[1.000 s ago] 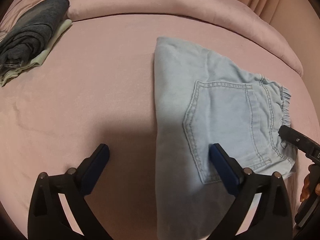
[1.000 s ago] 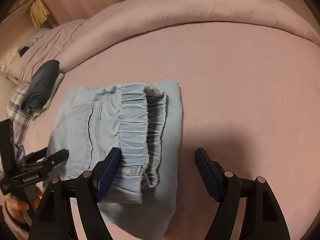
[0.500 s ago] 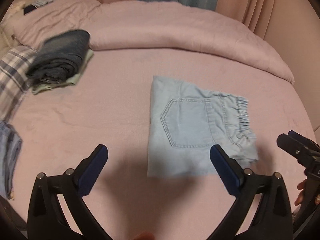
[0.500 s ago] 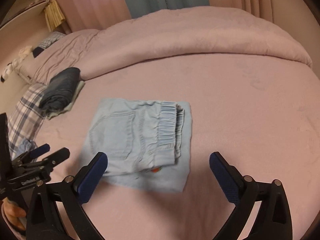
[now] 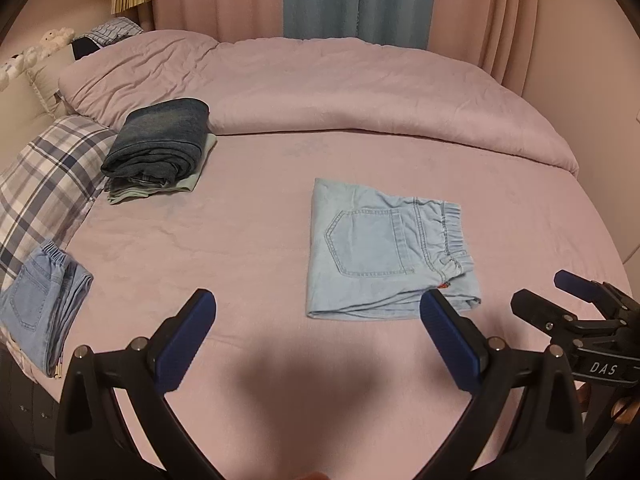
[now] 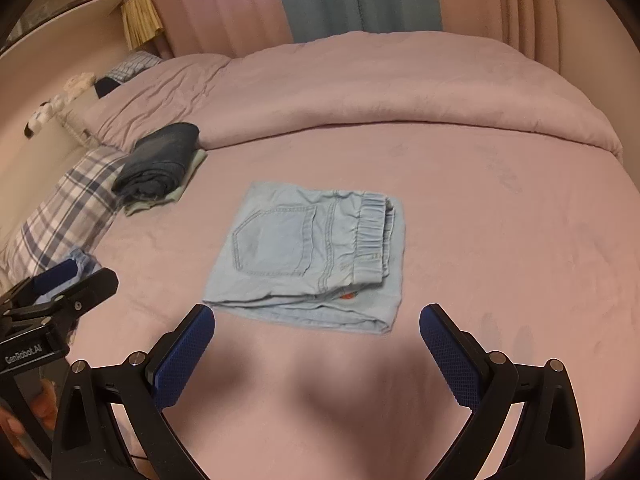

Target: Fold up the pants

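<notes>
One folded pants [image 5: 384,252] — waistband rightward, nearly square; left gripper [image 5: 316,320], right gripper [image 6: 316,330] — both wide, empty.

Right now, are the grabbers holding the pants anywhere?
No. The left gripper and right gripper are both open and empty; the light blue pants lie folded on the bed.

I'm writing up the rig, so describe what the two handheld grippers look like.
Both match: black plastic frames with triangular cut-outs and silver rivets, each ending in two fingers with textured blue pads. The left gripper has white "GenRobot.AI" lettering on its body in the right wrist view; the right gripper shows "DAS" in the left wrist view. No cables show.
</notes>
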Demonstrator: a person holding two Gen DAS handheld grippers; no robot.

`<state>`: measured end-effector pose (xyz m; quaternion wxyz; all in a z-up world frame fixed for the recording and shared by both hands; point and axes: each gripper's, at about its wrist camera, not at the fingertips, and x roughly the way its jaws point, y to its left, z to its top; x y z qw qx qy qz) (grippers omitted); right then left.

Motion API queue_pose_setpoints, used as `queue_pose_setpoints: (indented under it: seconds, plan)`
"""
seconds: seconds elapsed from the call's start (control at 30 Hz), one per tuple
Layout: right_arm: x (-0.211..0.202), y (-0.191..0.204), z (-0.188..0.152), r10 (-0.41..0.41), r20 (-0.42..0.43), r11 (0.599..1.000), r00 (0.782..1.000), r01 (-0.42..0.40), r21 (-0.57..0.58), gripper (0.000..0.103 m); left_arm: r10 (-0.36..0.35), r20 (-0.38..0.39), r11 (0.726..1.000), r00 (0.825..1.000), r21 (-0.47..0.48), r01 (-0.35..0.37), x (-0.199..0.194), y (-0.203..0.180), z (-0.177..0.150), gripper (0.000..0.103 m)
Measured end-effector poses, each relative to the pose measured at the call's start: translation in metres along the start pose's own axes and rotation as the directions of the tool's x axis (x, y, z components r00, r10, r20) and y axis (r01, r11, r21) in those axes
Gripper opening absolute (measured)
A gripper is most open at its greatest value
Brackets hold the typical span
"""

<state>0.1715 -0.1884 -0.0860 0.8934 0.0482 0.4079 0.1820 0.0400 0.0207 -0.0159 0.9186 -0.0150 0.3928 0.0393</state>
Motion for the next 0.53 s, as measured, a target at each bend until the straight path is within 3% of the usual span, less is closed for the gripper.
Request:
queue_pose_setpoints:
  seconds: [0.53]
  plan:
    - [-0.01, 0.008, -0.007, -0.018, 0.004, 1.0, 1.0, 0.018, -0.012, 0.102, -0.006, -0.016, 1.0, 1.0, 0.027, 0.007, -0.003, -0.011, -0.006, 0.102]
